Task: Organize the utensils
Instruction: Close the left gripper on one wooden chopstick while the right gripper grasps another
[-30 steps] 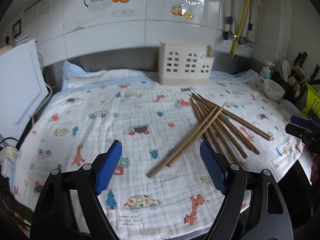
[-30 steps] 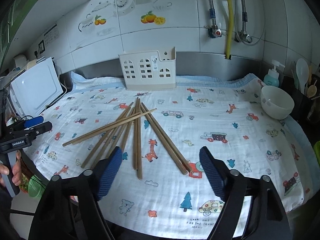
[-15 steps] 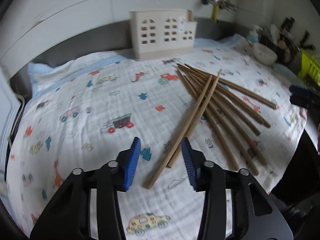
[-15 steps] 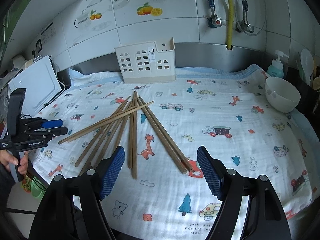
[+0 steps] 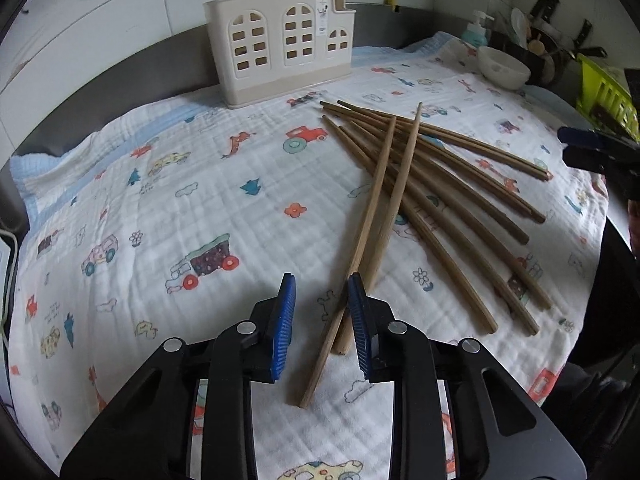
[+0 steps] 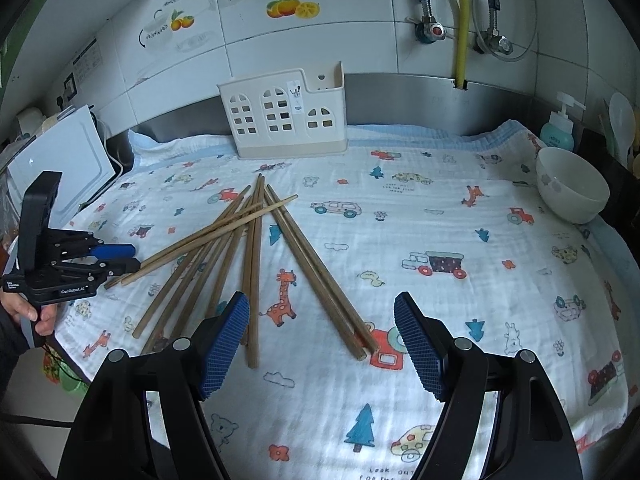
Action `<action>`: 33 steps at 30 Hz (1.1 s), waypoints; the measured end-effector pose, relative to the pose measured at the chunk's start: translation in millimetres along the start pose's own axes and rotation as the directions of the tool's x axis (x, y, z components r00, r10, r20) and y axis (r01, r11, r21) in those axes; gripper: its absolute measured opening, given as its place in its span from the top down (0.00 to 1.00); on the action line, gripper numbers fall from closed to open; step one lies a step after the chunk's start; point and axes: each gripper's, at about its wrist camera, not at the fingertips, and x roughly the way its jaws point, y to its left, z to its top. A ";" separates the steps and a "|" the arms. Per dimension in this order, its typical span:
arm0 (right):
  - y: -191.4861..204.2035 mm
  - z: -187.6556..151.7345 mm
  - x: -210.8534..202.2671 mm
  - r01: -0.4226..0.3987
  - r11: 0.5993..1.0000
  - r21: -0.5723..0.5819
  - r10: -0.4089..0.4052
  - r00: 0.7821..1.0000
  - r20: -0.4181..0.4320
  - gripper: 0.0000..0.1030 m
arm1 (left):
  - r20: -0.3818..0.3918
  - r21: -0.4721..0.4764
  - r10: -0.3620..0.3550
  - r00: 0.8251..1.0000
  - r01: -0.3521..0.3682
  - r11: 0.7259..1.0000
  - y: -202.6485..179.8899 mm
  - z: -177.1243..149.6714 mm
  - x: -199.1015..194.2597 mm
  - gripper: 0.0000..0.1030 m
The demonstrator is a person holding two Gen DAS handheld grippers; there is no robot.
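Note:
Several brown wooden chopsticks [image 5: 460, 200] lie fanned on a cartoon-print cloth [image 5: 160, 200]. Two lighter chopsticks [image 5: 384, 184] lie crossed over them. My left gripper [image 5: 321, 284] is low over the cloth and its jaws are closing. The near ends of the two lighter chopsticks lie between its blue pads [image 5: 285, 320]; a gap still shows beside the left pad. In the right wrist view that left gripper [image 6: 116, 256] sits at the pile's left end. My right gripper [image 6: 321, 304] hovers open above the near ends of the pile [image 6: 256, 264], holding nothing. A cream utensil holder [image 6: 286, 120] stands at the back.
A white bowl [image 6: 572, 186] and a soap bottle [image 6: 560, 128] sit at the right edge. A white appliance [image 6: 60, 160] leans at the left. A green rack [image 5: 604, 96] stands far right. A person's hand [image 6: 24, 312] grips the left gripper's handle. The cloth's front edge drops off.
My left gripper has dropped toward the cloth, moved right to the two lighter chopsticks and narrowed its jaws around their ends. The right gripper has moved slightly forward and stays wide.

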 end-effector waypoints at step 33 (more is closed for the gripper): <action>-21.9 -0.6 31.1 -0.007 0.999 0.039 0.010 0.998 -0.060 0.55 | 0.028 -0.105 -0.017 0.999 0.020 0.994 4.5 -8.9 5.3 0.86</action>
